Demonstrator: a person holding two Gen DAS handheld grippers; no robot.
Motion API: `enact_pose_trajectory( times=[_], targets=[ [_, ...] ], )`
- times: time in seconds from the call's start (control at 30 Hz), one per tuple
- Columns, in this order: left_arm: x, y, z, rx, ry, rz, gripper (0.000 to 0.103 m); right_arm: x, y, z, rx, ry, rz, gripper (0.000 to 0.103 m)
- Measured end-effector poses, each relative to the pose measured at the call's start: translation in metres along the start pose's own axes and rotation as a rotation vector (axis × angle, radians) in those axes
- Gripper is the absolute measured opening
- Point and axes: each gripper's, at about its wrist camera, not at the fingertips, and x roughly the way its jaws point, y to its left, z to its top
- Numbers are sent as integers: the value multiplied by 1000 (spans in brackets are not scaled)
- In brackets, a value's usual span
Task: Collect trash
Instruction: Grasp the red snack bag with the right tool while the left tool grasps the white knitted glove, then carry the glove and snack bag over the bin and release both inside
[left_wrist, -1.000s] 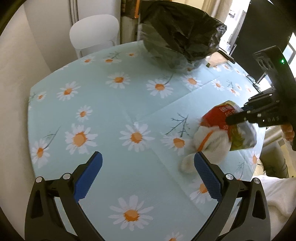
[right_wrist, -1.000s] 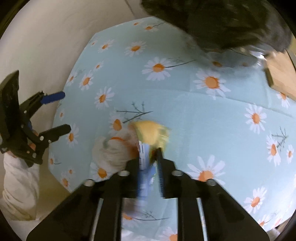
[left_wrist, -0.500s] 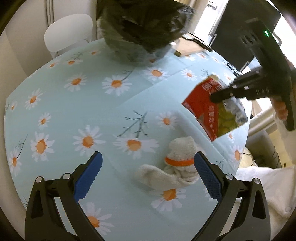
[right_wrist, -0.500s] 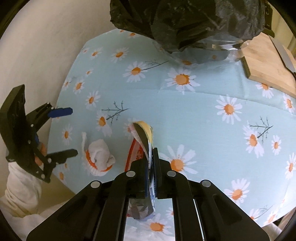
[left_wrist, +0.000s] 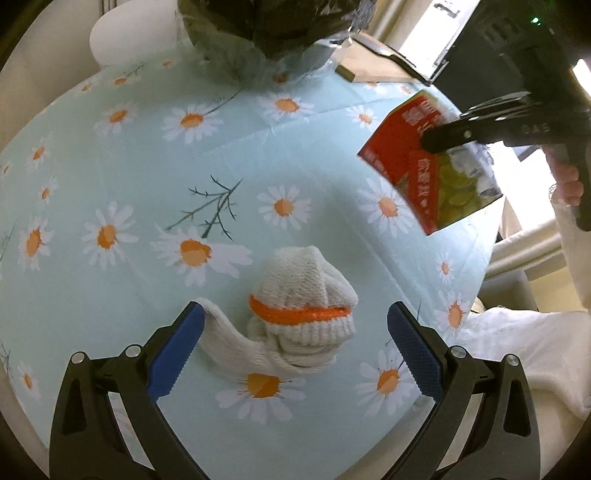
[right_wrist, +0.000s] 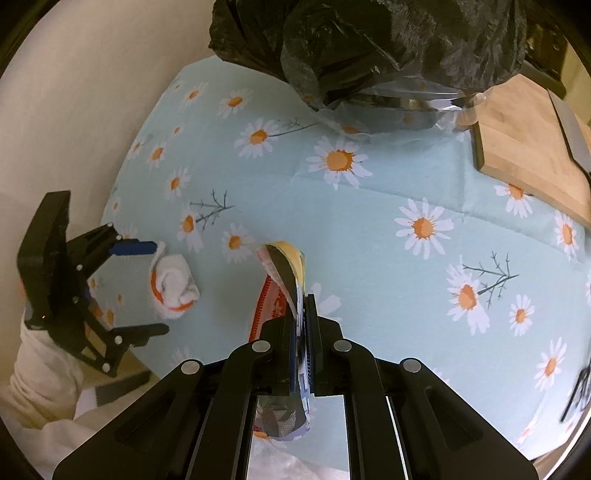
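A crumpled white sock with an orange band (left_wrist: 301, 314) lies on the daisy tablecloth (left_wrist: 110, 177); it also shows in the right wrist view (right_wrist: 171, 286). My left gripper (left_wrist: 293, 354) is open, low over the table, with its jaws on either side of the sock. My right gripper (right_wrist: 301, 325) is shut on a red and yellow snack packet (left_wrist: 424, 162), held above the table; the packet also shows edge-on in the right wrist view (right_wrist: 282, 273). A black trash bag (right_wrist: 369, 40) stands at the far side of the table.
A wooden cutting board (right_wrist: 528, 147) lies at the far right beside the trash bag. A white chair (left_wrist: 125, 33) stands behind the table. The table's near edge runs just behind the sock. A beige wall is on the left.
My left gripper has moved forward and now straddles the sock. My right gripper has lifted the packet off the table and carried it up and toward the bag.
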Motion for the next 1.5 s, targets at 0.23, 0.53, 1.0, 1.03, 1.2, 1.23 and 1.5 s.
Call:
enact_pose_trajectory(
  times=[0.23, 0.53, 1.0, 1.03, 1.2, 1.23, 1.5],
  targets=[
    [11, -13, 0, -30, -15, 91, 75, -9, -20, -1, -52, 18, -6, 5],
    [8, -23, -2, -94, -31, 162, 57, -23, -52, 0, -107, 22, -15, 5],
    [-33, -54, 12, -230, -228, 266, 56, -70, -83, 9, -228, -37, -13, 5],
    [-37, -57, 14, -233, -242, 258, 56, -75, -85, 11, -232, -45, -10, 5],
    [-54, -74, 31, -201, -273, 250, 56, -99, -88, 16, -287, -87, -14, 5],
    [-58, -76, 33, -195, -278, 254, 56, -106, -89, 18, -302, -99, -3, 5],
    [-97, -96, 73, -98, -338, 257, 56, -152, -89, 38, -339, -217, 34, 5]
  ],
)
